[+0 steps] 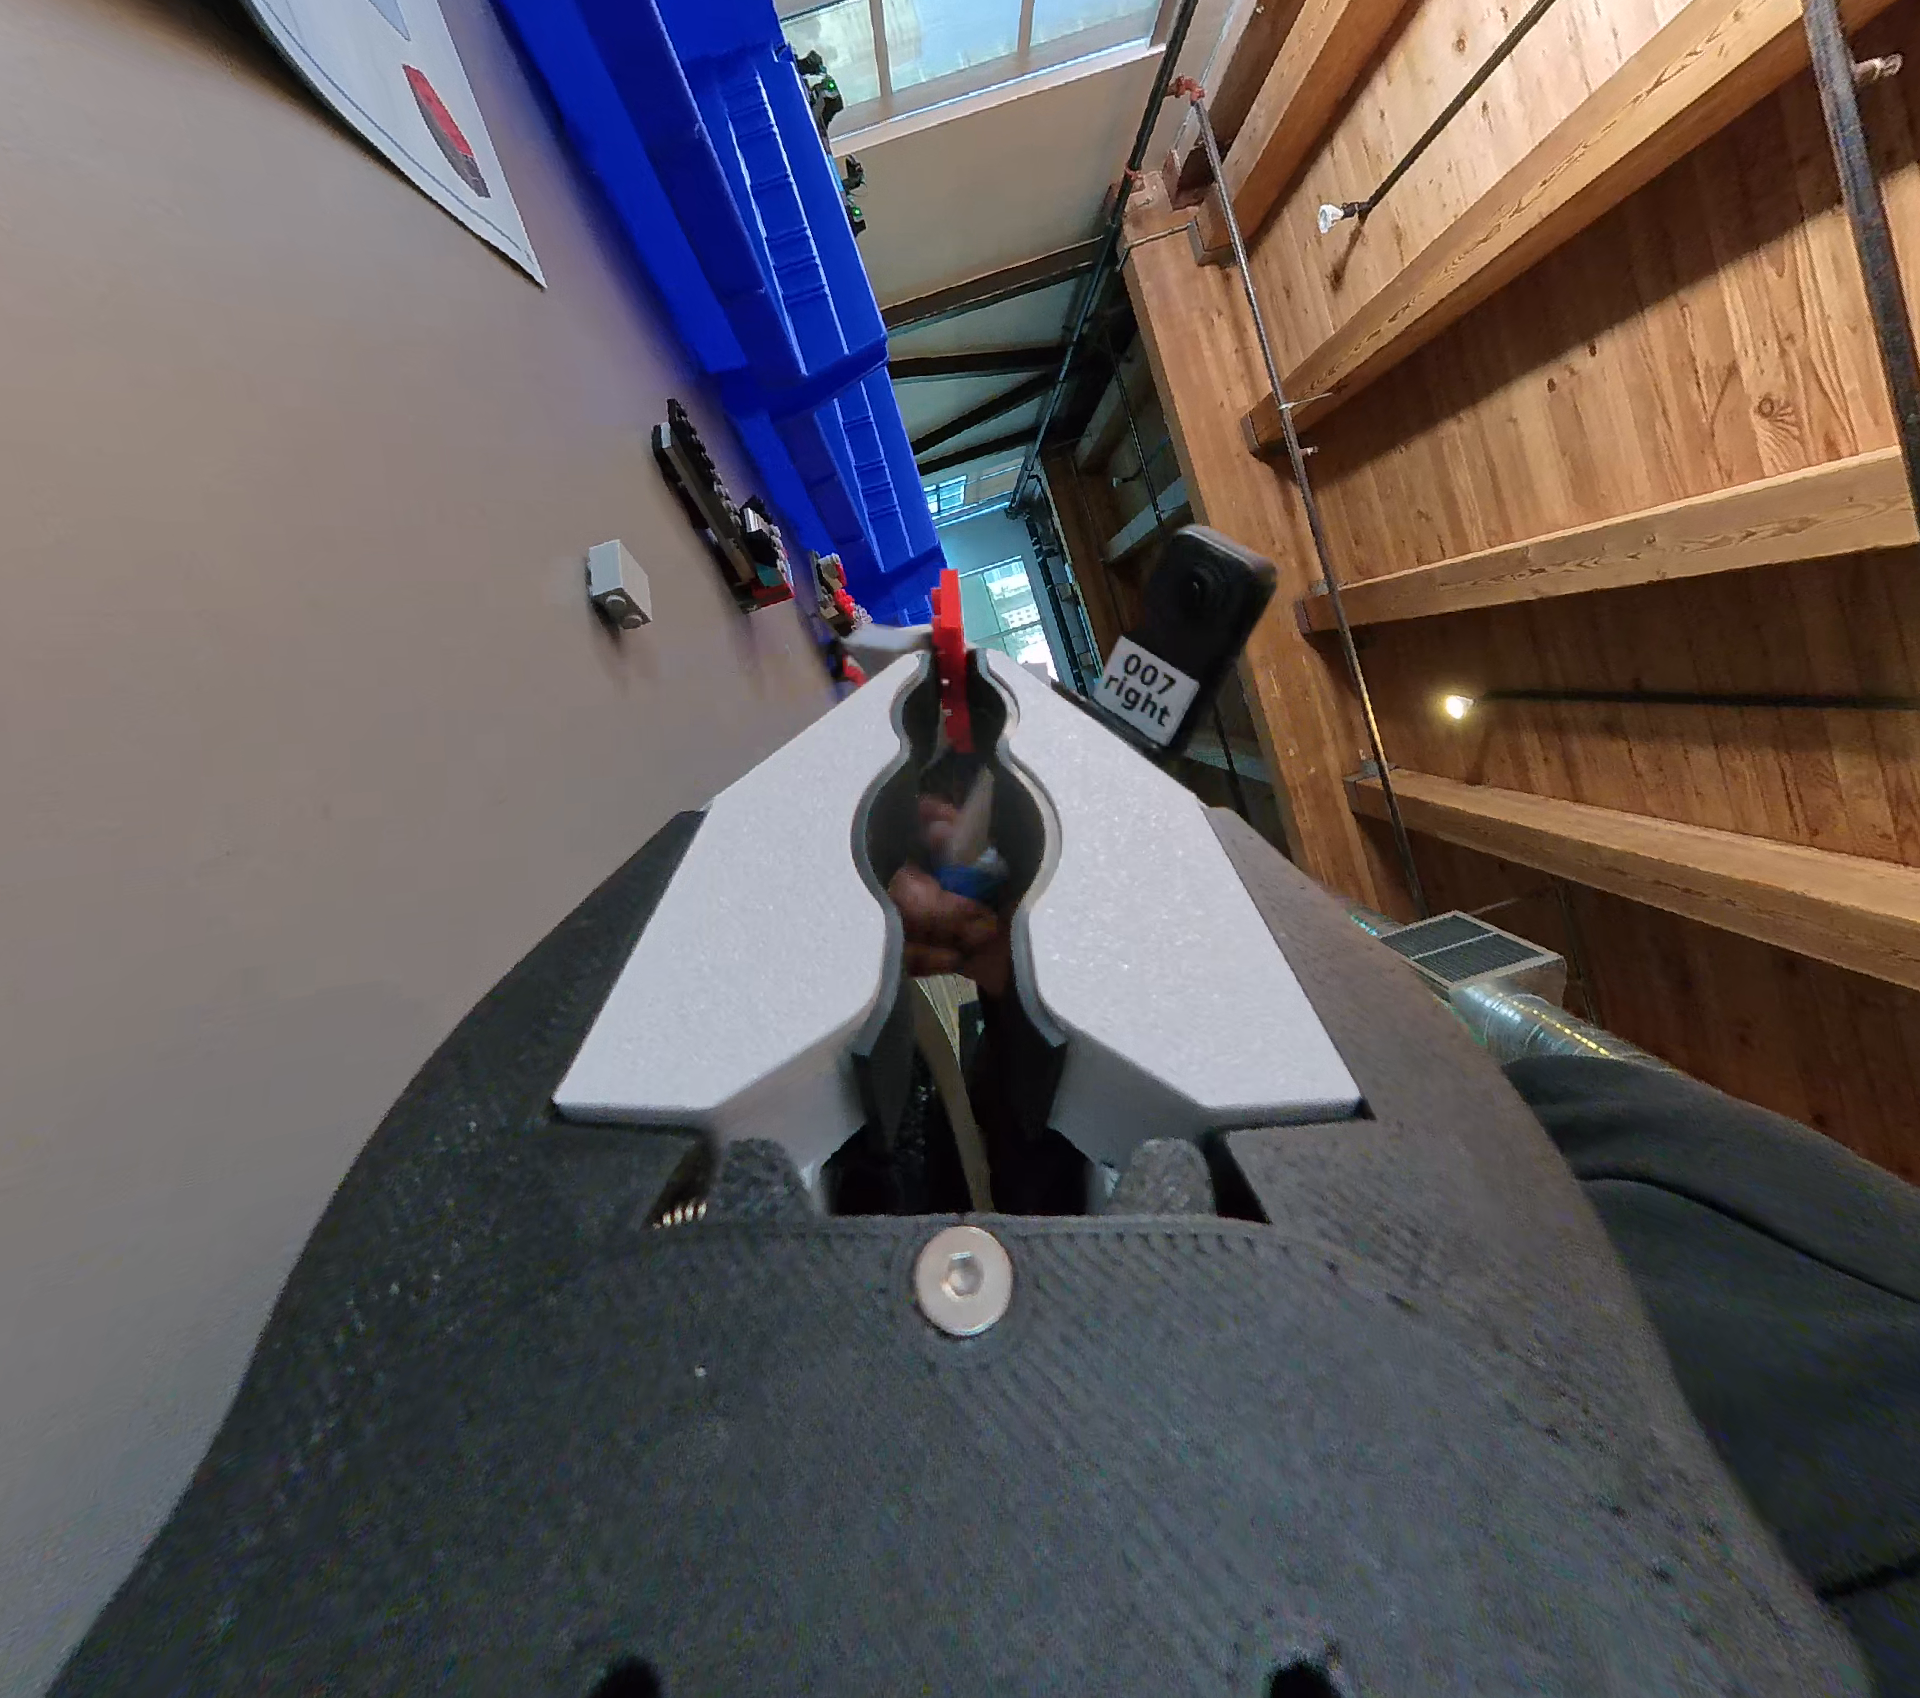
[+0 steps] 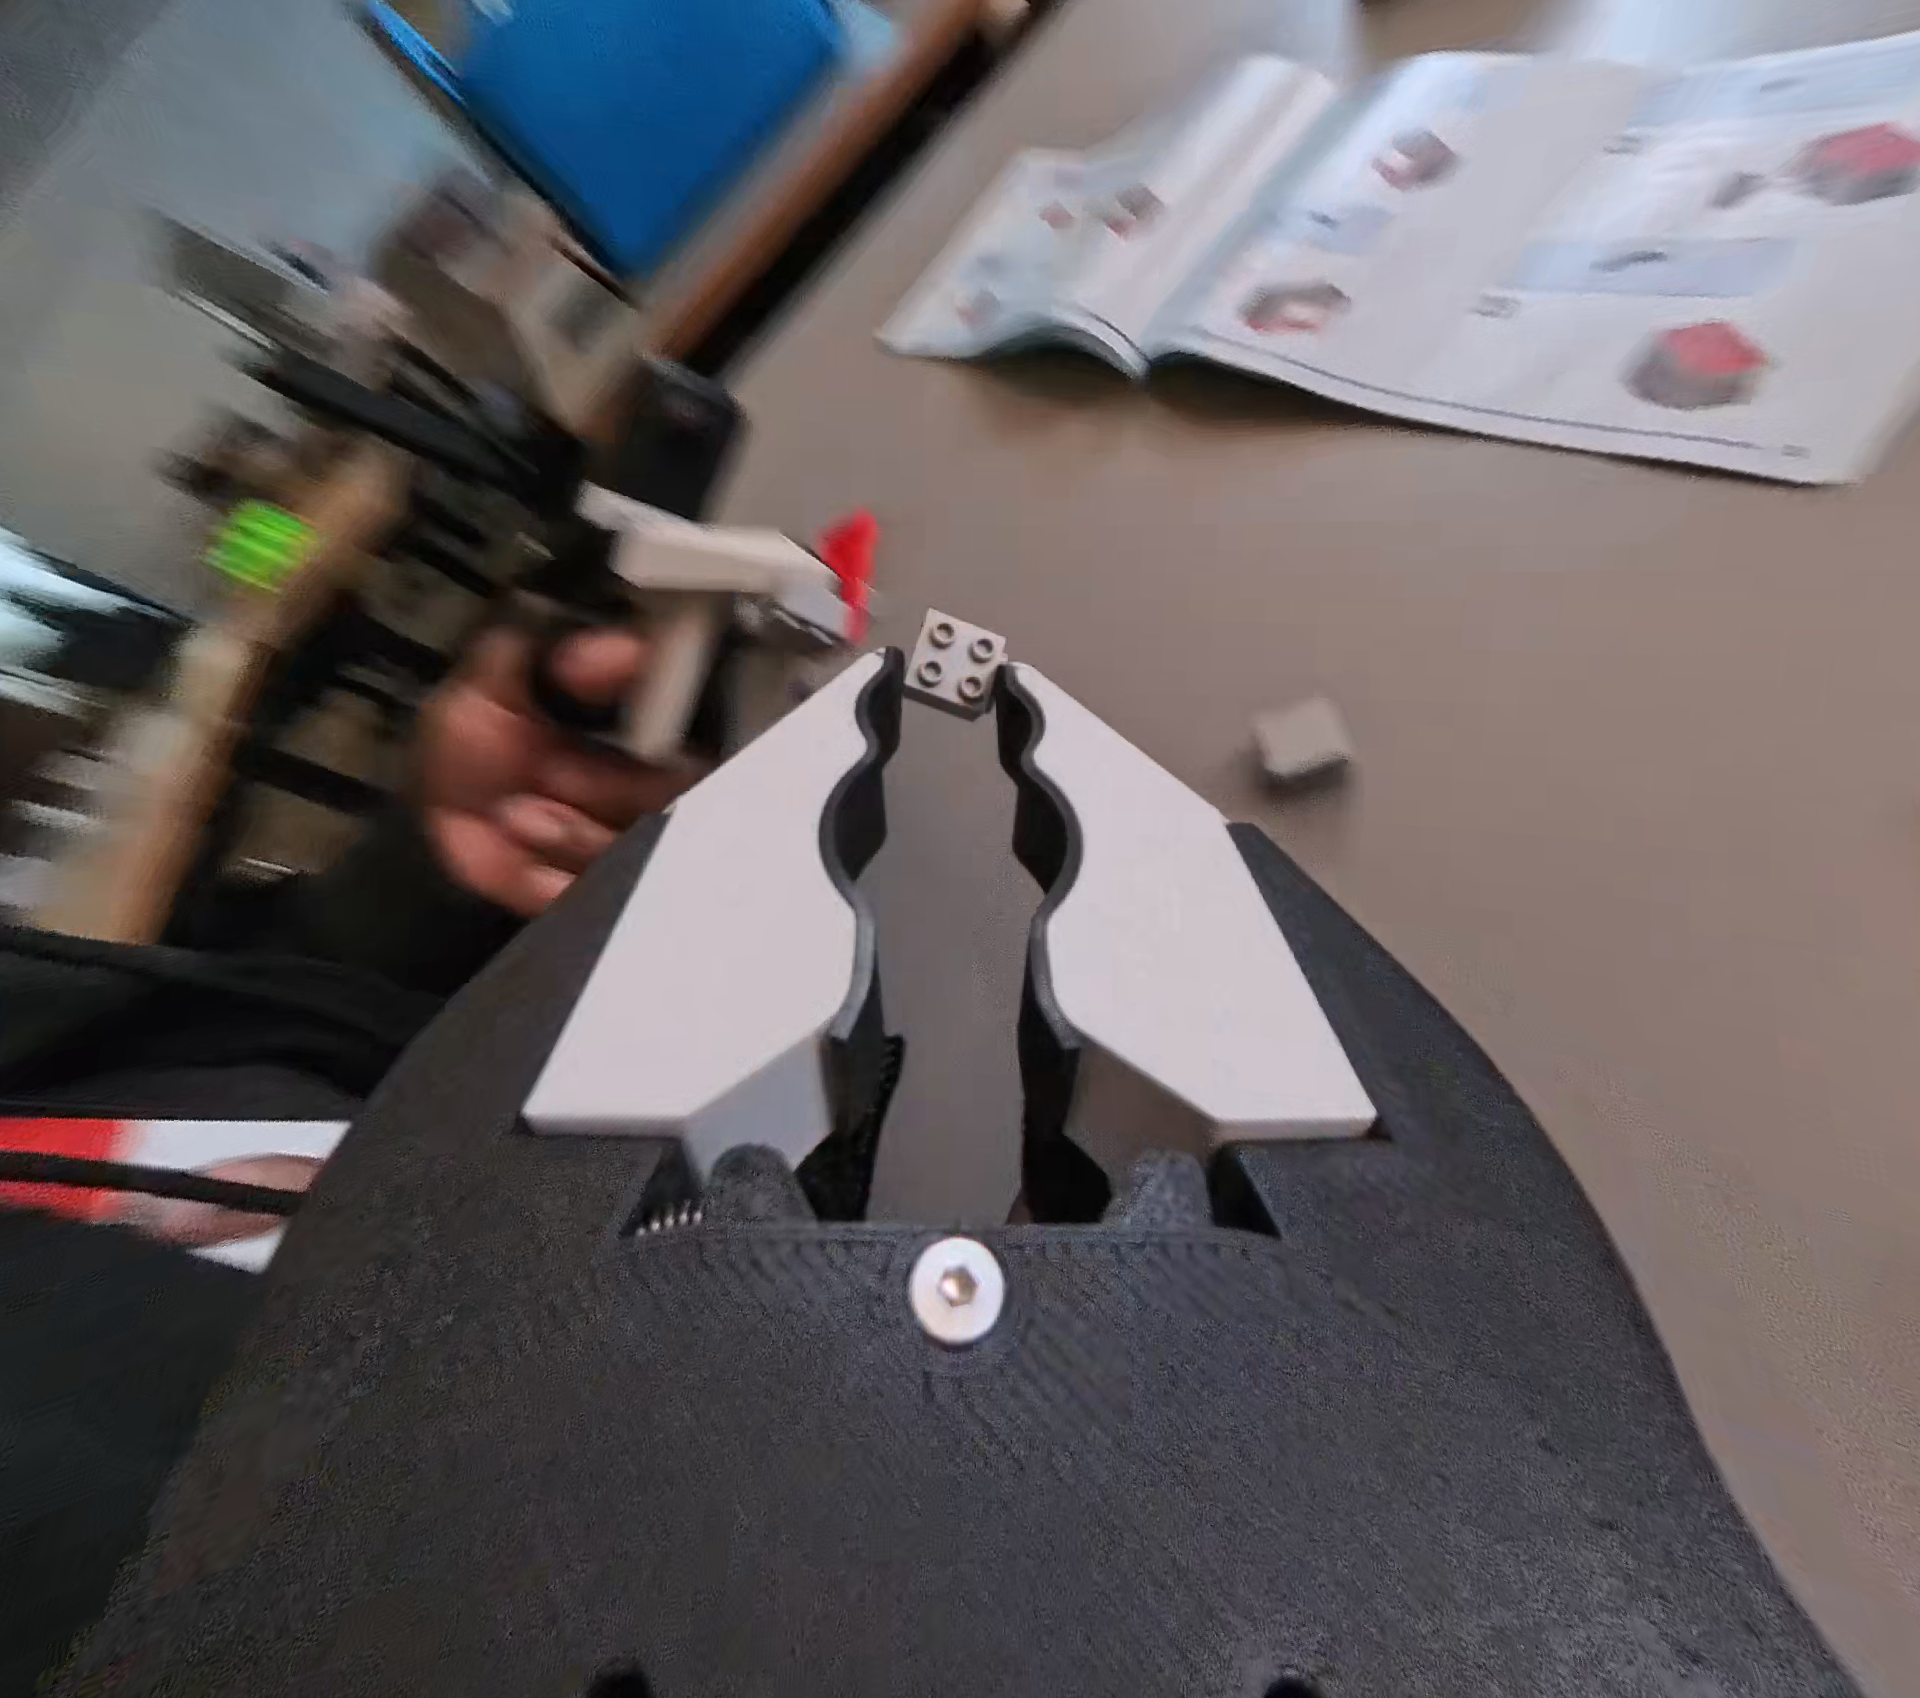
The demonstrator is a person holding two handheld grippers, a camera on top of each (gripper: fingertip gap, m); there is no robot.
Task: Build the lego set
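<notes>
My left gripper [image 1: 951, 661] is shut on a thin red lego piece [image 1: 950, 651] held edge-on above the table; the piece also shows in the right wrist view [image 2: 850, 552], just past my right gripper. My right gripper [image 2: 945, 672] is shut on a small grey 2x2 lego plate [image 2: 958, 661], studs toward the camera, held in the air close to the red piece. The right gripper's body [image 1: 1205, 609] shows beyond the left fingertips. A loose grey brick [image 1: 620, 583] lies on the table; it also shows in the right wrist view [image 2: 1301, 739].
A partly built black, grey and red lego model [image 1: 727, 521] sits on the brown table [image 1: 260, 609] beside blue storage bins [image 1: 675, 90]. An open instruction booklet [image 2: 1455, 256] lies farther along the table. A person's hand [image 2: 530, 765] holds the left gripper. The tips of both grippers are at nearly the same place.
</notes>
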